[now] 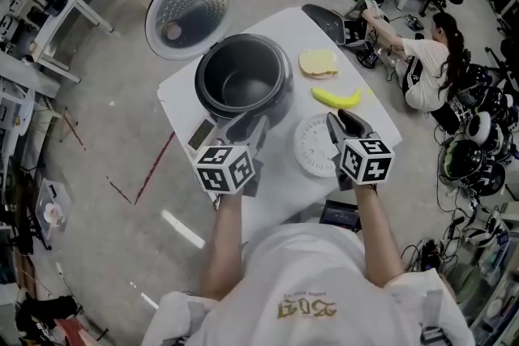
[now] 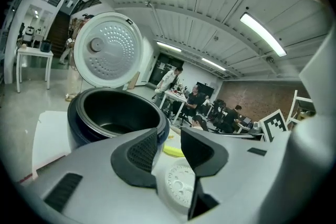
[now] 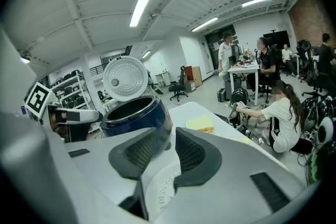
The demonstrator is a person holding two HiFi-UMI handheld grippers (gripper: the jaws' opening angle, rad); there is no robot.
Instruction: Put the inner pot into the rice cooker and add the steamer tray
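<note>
Left gripper [image 1: 248,130]: is hovering empty at 6 o'clock of the rice cooker [image 1: 283,97]. Its jaws are standing partly apart and nothing is sitting between the pads.
Right gripper [image 1: 344,126]: is also hovering empty, its jaws at a middling gap, by the 3 o'clock edge of the steamer tray [image 1: 312,148].
Inner pot [image 1: 242,85]: appears to be sitting inside the cooker body, its dark rim showing at the cooker's top. This step is judged done.
Steamer tray: is lying flat on the white table [image 1: 182,97] at 4 o'clock of the cooker, just beside it and not in it. This step is judged as remaining.
Lid [image 1: 192,12]: is standing open, swung back at 11 o'clock of the cooker and leaving the mouth unobstructed.
Axis and facing: the tray is a round disc, so it is showing no long axis across the table. Its short axis is running upright, broad face up. The pot's mouth is likewise facing straight up.
Other items: a banana [image 1: 336,97] is lying at 1 o'clock of the tray, and a sandwich [image 1: 319,62] at 12 o'clock.
</note>
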